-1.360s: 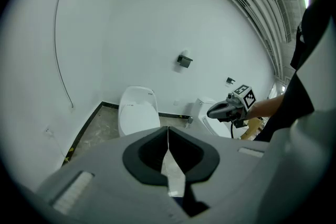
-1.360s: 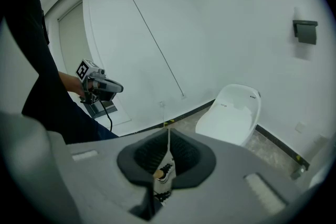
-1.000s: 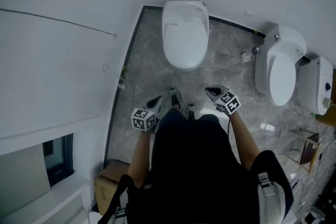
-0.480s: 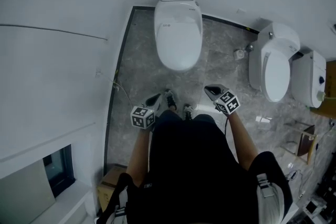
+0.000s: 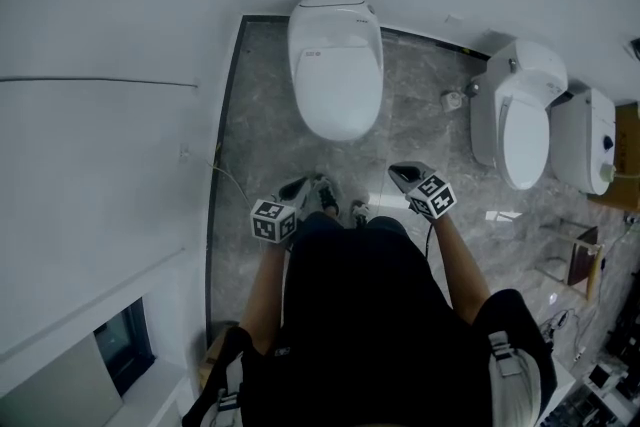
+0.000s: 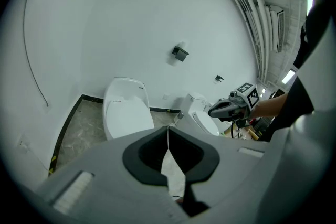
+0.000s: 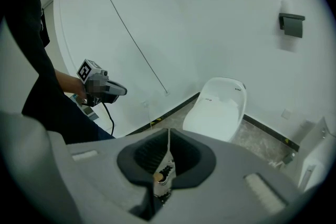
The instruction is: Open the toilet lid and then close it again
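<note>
White toilet (image 5: 335,65), lid down, stands against the wall on a grey stone floor (image 5: 262,145), ahead of a standing person. The left gripper (image 5: 298,188) and right gripper (image 5: 402,174) (each with jaws pressed together, holding nothing) point towards it, well apart from it.
</note>
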{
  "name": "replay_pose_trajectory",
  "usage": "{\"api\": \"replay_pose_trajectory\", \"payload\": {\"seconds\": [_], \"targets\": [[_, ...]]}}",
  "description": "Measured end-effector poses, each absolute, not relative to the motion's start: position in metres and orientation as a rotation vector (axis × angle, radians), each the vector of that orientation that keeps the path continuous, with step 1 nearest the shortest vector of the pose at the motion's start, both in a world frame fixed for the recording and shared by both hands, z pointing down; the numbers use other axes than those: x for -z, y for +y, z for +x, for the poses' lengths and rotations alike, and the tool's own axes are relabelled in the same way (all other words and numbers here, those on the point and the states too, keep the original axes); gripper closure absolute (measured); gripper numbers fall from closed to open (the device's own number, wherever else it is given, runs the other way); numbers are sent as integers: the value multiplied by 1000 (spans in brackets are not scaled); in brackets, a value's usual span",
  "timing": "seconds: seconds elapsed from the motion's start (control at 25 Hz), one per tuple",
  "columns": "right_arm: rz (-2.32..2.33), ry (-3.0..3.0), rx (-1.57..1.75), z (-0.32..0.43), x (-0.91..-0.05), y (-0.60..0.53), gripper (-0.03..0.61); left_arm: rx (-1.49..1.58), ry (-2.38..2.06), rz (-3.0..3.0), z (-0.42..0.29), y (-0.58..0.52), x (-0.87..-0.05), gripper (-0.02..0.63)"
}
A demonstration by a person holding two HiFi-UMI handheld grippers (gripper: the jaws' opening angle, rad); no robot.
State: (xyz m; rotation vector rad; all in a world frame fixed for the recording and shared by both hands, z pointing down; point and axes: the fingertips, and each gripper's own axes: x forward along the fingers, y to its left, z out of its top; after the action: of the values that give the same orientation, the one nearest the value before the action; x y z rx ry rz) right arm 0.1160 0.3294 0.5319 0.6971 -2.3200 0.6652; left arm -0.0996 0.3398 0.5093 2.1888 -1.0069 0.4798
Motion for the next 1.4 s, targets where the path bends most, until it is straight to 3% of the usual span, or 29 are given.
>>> {"api": "replay_pose_trajectory", "payload": {"seconds": [1.4], "targets": [[850, -2279, -675, 52, -539, 274, 574, -511, -869, 2249, -176, 263, -529, 601]]}}
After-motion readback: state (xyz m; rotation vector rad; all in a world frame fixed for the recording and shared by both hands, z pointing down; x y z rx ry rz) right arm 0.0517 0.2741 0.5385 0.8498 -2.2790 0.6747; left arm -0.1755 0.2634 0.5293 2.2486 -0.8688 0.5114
